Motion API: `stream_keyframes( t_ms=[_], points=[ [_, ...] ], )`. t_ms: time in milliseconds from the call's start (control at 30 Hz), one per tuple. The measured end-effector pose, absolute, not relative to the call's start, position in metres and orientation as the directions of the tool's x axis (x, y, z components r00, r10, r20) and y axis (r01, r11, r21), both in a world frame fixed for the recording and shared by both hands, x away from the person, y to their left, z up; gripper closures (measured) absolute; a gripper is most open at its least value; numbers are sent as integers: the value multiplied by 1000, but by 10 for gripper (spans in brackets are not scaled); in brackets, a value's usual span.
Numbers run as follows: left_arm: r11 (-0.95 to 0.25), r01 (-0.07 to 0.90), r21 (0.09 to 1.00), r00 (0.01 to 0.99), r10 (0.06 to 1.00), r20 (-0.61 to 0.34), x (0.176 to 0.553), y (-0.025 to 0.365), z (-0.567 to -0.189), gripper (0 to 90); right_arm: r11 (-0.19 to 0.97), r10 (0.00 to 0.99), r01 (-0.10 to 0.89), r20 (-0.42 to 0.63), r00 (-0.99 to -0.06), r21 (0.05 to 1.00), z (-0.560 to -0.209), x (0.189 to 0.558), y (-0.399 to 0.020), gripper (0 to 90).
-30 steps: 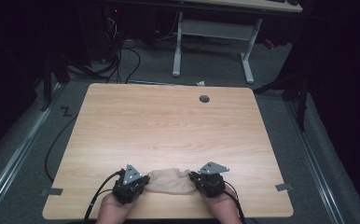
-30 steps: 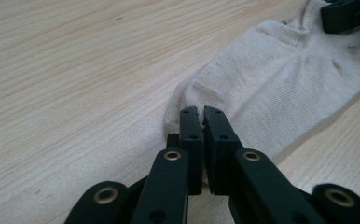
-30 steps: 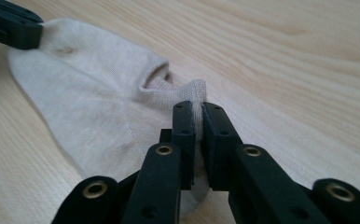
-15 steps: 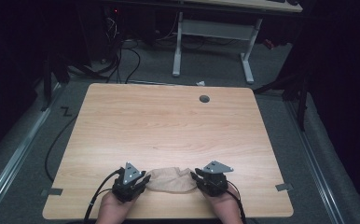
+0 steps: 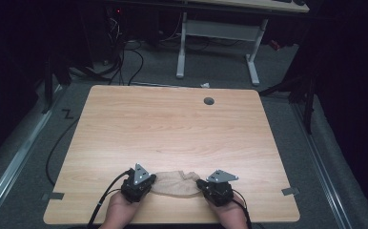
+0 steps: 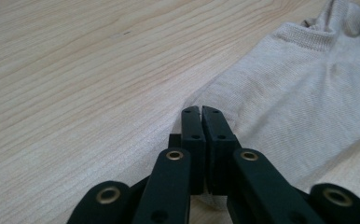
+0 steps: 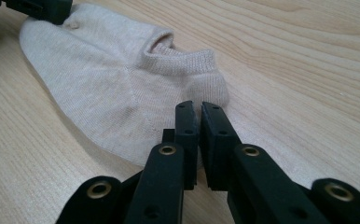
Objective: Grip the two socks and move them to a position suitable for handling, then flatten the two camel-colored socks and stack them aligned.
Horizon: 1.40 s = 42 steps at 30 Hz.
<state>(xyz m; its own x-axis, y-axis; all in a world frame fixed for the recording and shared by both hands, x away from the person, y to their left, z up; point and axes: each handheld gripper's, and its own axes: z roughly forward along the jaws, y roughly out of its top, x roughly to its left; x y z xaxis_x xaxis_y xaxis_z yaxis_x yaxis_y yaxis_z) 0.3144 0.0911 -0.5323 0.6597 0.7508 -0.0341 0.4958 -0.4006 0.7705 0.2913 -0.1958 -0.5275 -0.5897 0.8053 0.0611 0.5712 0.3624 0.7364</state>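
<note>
Now we have a beige sock (image 5: 175,183) lying flat at the near edge of the table (image 5: 172,129), about six o'clock from the table's centre. Its long axis runs from nine to three o'clock, and we hold one end with each tool.

Our left gripper (image 5: 144,183) sits at the sock's nine o'clock end. In the left gripper view its jaws are pressed together on the edge of the fabric, with the sock (image 6: 299,107) spreading away toward two o'clock and the cuff far off in the upper right. The pinch looks thin, taking just the rim of the toe end as far as we can judge.

Our right gripper (image 5: 209,186) sits at the three o'clock end. In the right gripper view its jaws are likewise closed, nipping the heel side just below the ribbed cuff (image 7: 180,58), and the sock (image 7: 99,88) stretches away toward ten o'clock, where the other tool's tip touches the far end.

So the sock lies straight between the two grippers, neither hand nearer than the other. Any coming move, we judge, turns on that axis: pulling apart along nine-to-three would tauten it, while carrying one end over the other would fold it. An uneven pull could slip the fabric from the thinner left pinch.
</note>
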Motion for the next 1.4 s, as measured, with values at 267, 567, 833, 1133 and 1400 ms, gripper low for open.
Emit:
stream_keyframes(
  t_ms=[267, 567, 833, 1133, 1400],
  points=[
    [-376, 477, 794, 640, 768, -22, 321, 102, -525, 832, 337, 801, 558, 80, -593, 758, -521, 298, -195, 835],
    [-323, 481, 815, 577, 816, -17, 335, 134, -516, 816, 262, 849, 562, 89, -520, 784, -515, 309, -219, 831],
    [-289, 514, 808, 510, 860, -17, 350, 173, -515, 744, 229, 890, 579, 73, -451, 782, -519, 314, -242, 811],
    [-231, 516, 825, 455, 890, -35, 339, 207, -518, 602, 213, 924, 565, 23, -382, 797, -521, 320, -264, 677],
    [-211, 531, 821, 425, 904, -43, 331, 217, -523, 571, 159, 945, 552, 35, -324, 819, -522, 313, -282, 597]
  ],
)
